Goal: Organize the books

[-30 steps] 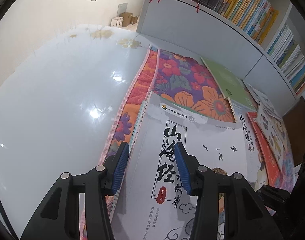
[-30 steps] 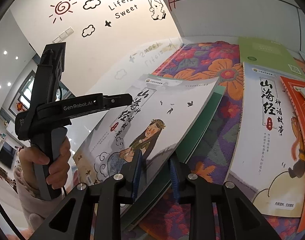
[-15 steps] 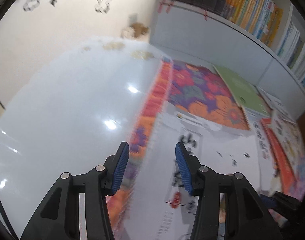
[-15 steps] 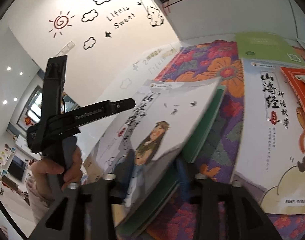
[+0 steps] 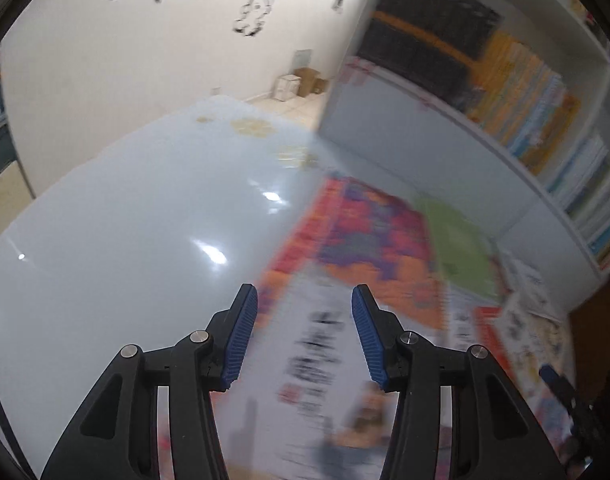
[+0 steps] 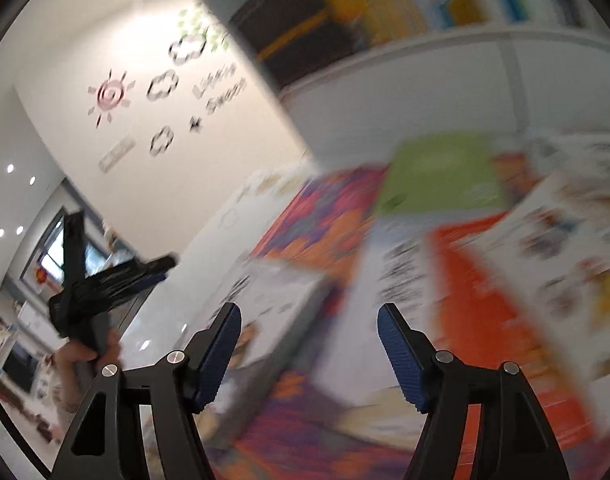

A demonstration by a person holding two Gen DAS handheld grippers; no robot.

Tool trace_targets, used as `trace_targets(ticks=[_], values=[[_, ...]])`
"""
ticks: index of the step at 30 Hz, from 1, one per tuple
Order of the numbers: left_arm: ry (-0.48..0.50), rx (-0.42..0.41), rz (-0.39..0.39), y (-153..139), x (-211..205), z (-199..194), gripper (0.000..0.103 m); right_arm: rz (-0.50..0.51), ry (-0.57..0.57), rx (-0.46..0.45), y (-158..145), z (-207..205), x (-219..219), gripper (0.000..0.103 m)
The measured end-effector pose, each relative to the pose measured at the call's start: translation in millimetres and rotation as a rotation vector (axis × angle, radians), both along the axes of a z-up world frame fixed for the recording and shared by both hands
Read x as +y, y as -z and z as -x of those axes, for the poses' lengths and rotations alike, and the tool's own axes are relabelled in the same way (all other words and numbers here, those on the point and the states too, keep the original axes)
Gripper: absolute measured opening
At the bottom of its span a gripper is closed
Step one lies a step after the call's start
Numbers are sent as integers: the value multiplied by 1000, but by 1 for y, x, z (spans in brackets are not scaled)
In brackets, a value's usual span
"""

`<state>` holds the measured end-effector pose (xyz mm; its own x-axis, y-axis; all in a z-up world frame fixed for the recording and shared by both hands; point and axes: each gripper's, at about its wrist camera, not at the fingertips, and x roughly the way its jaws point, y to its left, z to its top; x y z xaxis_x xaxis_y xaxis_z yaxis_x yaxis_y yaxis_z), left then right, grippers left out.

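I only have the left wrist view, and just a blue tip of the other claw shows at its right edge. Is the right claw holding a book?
Observer: No. The right wrist view shows nothing between the pads of the right claw; its jaws are opening.
Operator: What is below it?
Observer: A white book, blurred, on the floral mat, just beyond the claw's left finger.
Operator: Does my left claw show there?
Observer: Yes, the left claw shows at the left of that view, and a hand grips its handle.
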<state>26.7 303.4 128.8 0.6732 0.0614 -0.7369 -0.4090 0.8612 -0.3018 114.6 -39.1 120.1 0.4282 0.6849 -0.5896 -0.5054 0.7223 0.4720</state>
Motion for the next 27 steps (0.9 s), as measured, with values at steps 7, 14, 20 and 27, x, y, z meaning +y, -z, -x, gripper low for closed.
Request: trace_targets(ticks=[7, 14, 20, 27], values=[[263, -116, 137, -18, -143, -50, 73, 89, 237, -104, 3, -27, -163, 69], [391, -114, 100, 22, -292, -107, 74, 105, 366, -109, 36, -37, -268, 69], [436, 76, 69, 92, -318, -124, 73, 117, 317, 15, 58, -53, -257, 69], [448, 30, -207, 100, -343, -118, 98, 111, 304, 94, 71, -62, -258, 70]])
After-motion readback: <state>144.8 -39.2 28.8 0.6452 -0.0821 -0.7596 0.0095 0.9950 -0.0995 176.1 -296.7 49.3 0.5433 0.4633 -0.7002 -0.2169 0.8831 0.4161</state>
